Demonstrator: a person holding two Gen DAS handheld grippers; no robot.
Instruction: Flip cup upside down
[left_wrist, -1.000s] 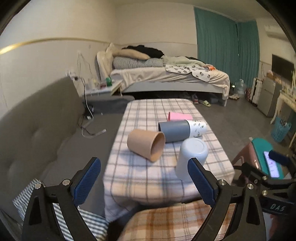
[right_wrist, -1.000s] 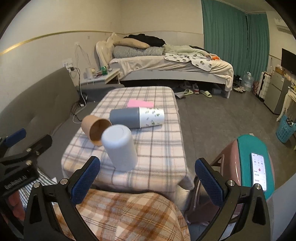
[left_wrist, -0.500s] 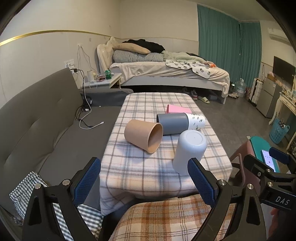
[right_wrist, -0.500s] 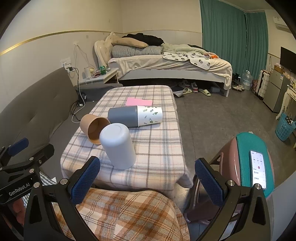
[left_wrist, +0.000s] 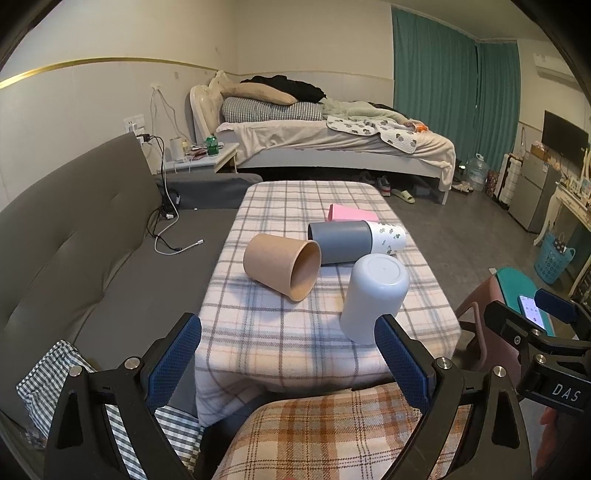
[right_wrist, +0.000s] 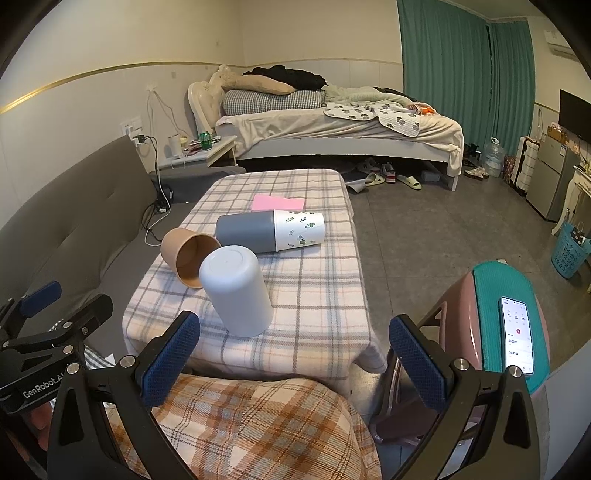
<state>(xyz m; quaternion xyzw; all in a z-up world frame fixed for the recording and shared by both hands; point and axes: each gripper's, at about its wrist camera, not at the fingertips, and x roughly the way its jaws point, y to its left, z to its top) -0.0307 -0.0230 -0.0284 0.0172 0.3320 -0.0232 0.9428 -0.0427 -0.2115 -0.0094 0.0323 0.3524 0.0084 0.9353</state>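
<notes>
Plaid table (left_wrist: 266, 332), frame centre: pale cup (left_wrist: 373, 295) inverted; brown cup (left_wrist: 282, 269) and grey cup (left_wrist: 341, 242) lying sideways. We hold left gripper (left_wrist: 288, 354) and right gripper (right_wrist: 293, 352) spread, empty; we'd pinch the brown cup's wall mid-height, then rotate rim-down.

"DAS" legible on right gripper (left_wrist: 550, 373) body; "GenRobot.AI" on left gripper (right_wrist: 44, 369) body; phone (right_wrist: 517, 334) screen text unreadable.

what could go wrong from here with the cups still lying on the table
1. The brown cup lies on its side touching the grey cup; nudging one may roll the other.
2. The pale blue cup already stands upside down near the table's front edge, between the open tongs and the lying cups, so a reach past it might knock it off.
3. The soft plaid cloth could let a flipped cup settle tilted.
</notes>
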